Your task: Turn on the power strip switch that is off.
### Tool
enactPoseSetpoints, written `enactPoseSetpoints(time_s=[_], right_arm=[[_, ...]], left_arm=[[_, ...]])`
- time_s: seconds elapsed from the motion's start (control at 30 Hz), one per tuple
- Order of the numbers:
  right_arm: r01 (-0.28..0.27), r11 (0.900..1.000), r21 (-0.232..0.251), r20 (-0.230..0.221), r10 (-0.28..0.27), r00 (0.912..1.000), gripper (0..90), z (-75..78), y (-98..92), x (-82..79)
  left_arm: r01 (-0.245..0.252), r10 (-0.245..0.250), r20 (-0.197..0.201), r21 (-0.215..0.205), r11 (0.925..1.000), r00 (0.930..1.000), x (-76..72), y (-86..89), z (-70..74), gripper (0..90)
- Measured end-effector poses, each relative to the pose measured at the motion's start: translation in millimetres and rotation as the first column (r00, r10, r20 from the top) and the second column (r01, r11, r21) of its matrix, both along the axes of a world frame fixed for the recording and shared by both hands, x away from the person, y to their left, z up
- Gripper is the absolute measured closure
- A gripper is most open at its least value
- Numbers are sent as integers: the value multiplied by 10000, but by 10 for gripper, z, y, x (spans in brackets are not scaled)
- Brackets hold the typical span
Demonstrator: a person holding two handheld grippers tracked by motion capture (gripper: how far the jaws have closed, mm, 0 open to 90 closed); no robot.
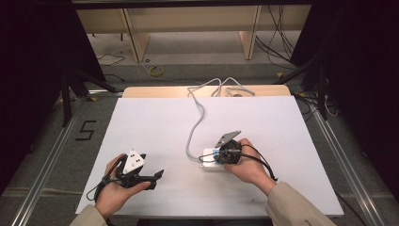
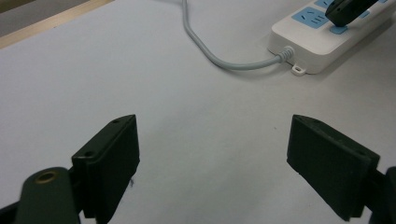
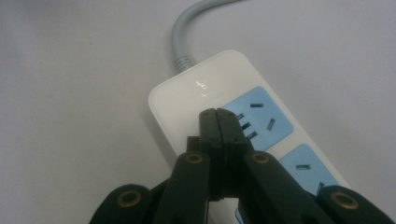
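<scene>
A white power strip [image 3: 196,88] with blue socket faces [image 3: 259,119] lies on the white table sheet; its grey cable [image 1: 194,127] runs to the far edge. My right gripper [image 3: 217,114] is shut with nothing between its jaws, and its tips hover over the strip's first socket. The high view has that gripper [image 1: 221,153] over the strip [image 1: 209,160] near the table's middle. My left gripper [image 2: 212,149] stands open over bare sheet, left of the strip [image 2: 322,44], and sits at the front left [image 1: 157,175] in the high view.
The white sheet [image 1: 141,122] covers a wooden table whose far edge [image 1: 155,91] shows. Black curtains and metal rails flank the table. Cables lie on the floor beyond, near wooden shelving legs [image 1: 134,42].
</scene>
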State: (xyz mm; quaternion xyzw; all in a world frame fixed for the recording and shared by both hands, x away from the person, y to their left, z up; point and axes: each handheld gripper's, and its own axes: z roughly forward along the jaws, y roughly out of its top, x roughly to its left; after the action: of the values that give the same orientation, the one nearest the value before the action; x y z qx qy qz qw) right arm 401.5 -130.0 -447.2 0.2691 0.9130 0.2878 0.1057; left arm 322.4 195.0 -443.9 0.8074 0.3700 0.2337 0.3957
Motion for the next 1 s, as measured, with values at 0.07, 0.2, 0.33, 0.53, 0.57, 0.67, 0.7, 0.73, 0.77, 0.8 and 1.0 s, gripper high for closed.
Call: enactPoseSetpoints(time_s=[0.07,0.2,0.33,0.53,0.57,0.67,0.7,0.73,0.77,0.8,1.0], right_arm=[[5,10000,3,-8,-5,10000,900,-1,-1,0],[28,10000,17,-18,-28,10000,900,-5,0,1],[44,10000,60,-26,-44,10000,900,-11,-5,2],[74,10000,56,-2,-74,10000,900,-15,-6,-4],[79,10000,57,-7,-79,10000,900,-16,-6,-5],[122,9999,66,-19,-122,9999,900,-16,-7,-5],[103,9999,55,-10,-102,9999,900,-16,-6,-6],[104,9999,55,-7,-104,9999,900,-16,-5,-7],[114,9999,62,-13,-114,9999,900,-17,-6,-8],[143,9999,71,-45,-142,9999,900,-16,-6,-10],[212,9997,142,-69,-211,9998,900,-20,-9,-12]], left_arm=[[0,0,0,-5,10000,10000,0,0,0,167],[-9,9,1,-9,10000,10000,1,1,-1,167],[19,-19,-2,-35,10000,10000,-1,-1,1,167],[13,-13,1,-23,10000,10000,-1,1,1,167],[-14,14,11,-68,10000,10000,-2,-2,0,168],[11,-11,-3,-32,10000,10000,-1,-1,0,168],[15,-15,-4,-32,10000,10000,0,-1,0,168],[19,-19,-6,-37,10000,10000,0,-2,0,167],[16,-16,-14,-48,10000,10000,-2,-3,0,167],[16,-16,-1,-47,10000,10000,-2,-3,1,167],[20,-20,-15,-56,10000,10000,0,-6,0,168]])
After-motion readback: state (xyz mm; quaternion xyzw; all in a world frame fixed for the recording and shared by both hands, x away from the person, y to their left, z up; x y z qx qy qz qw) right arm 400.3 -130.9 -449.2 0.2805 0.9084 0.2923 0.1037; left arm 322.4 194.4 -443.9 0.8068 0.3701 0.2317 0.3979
